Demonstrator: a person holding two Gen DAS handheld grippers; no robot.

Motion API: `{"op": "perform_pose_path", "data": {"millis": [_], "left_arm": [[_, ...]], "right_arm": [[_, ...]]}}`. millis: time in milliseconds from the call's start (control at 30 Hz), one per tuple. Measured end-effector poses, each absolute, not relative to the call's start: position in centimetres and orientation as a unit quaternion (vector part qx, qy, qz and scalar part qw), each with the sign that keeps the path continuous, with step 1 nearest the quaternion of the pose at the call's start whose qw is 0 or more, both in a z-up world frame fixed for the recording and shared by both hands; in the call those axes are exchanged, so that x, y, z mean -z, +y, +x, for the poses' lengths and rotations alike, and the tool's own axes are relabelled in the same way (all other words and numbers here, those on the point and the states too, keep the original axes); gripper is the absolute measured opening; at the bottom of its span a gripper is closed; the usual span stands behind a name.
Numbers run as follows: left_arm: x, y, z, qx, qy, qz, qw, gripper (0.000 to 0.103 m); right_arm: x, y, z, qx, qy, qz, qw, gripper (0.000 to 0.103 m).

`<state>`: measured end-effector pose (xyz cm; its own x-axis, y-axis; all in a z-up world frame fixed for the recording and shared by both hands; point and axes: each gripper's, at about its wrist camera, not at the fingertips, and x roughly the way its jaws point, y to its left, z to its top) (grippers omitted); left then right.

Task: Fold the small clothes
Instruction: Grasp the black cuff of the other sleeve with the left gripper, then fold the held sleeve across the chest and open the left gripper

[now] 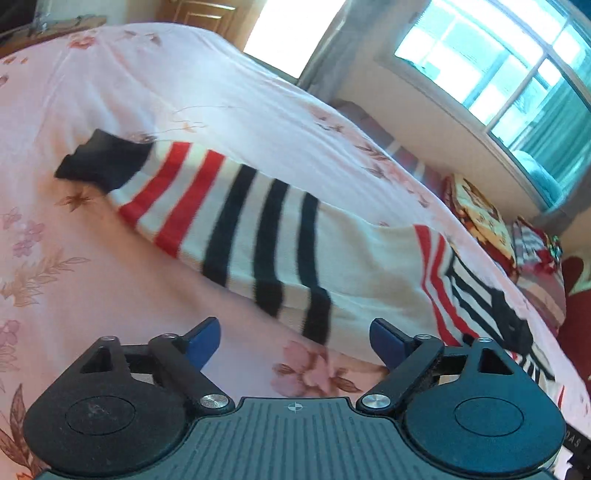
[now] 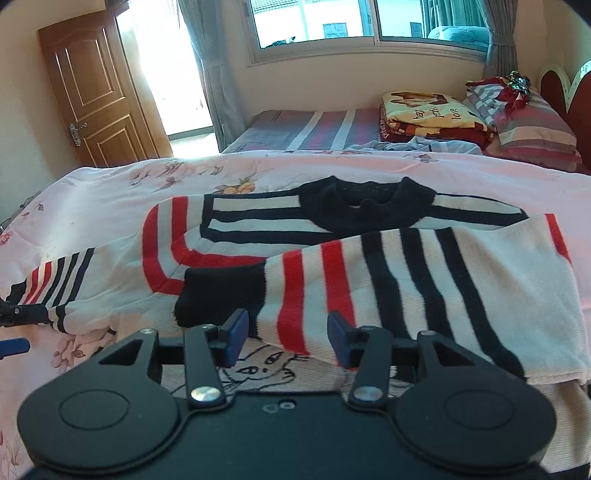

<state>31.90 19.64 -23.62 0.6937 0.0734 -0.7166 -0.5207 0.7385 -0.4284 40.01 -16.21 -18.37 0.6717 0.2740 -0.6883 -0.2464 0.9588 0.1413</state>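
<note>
The left tongs point(image 1: 295, 341) are spread wide, gripping nothing, blue pads hovering over the pink floral bedsheet point(image 1: 110, 280) just short of the sweater's near edge. The right tongs point(image 2: 284, 334) also stand apart and hold nothing; between their blue pads shows the striped sleeve point(image 2: 369, 280), though I cannot tell whether they touch it.

The knit sweater point(image 2: 236, 221) lies flat on the bed, white with red and black bands and a ribbed black collar point(image 2: 362, 206) on its far side. 1 sleeve is folded across the body, its black cuff point(image 2: 218, 295) near the right tongs; a line-drawn cat face point(image 2: 266, 365) shows on the fabric beneath. The other sleeve point(image 2: 55, 288) stretches out to the left.

Far right, a folded blanket point(image 2: 428, 110) and striped pillow point(image 2: 532, 125) sit by a wooden door point(image 2: 96, 96) and window point(image 2: 369, 18).
</note>
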Motion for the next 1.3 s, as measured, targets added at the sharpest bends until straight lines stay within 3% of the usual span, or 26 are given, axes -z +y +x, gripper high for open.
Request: {"op": "perform_pose_path", "data": {"millis": [233,300,367,500,633,833,1033,1300], "left_arm": [[26.3,26.1,31.8,-0.204,0.305,-0.399,0.840,0.079],[26.7,26.8,32.4,-0.208,0.293,-0.407,0.840,0.071],[27.1,27.7,33.2,-0.215,0.286,-0.408,0.840,0.052],[28.1,29.2,33.6,-0.226,0.259,-0.444,0.828,0.028],[27.8,28.9,33.7,-0.231,0.250,-0.442,0.830,0.017],[22.6,25.1,34.6,-0.176,0.215,-0.361,0.890,0.016],[16.9,14.7,38.3,-0.023,0.208,-0.252,0.945,0.016],[18.9,-3.8,41.7,0.160,0.331,-0.115,0.923,0.016]], "right_arm": [[19.3,-13.0,40.8,-0.147,0.384,0.008,0.912,0.047],[19.5,-12.6,41.2,-0.144,0.384,0.006,0.912,0.047],[19.7,-12.2,41.6,-0.140,0.383,0.005,0.913,0.047],[20.2,-11.9,42.5,-0.126,0.380,0.008,0.916,0.047],[20.5,-11.5,42.9,-0.111,0.374,-0.001,0.921,0.047],[22.6,-9.8,42.4,-0.103,0.374,-0.085,0.918,0.050],[20.4,-13.8,42.5,-0.117,0.381,0.043,0.916,0.050],[18.2,-22.1,39.8,-0.059,0.364,0.088,0.925,0.051]]}}
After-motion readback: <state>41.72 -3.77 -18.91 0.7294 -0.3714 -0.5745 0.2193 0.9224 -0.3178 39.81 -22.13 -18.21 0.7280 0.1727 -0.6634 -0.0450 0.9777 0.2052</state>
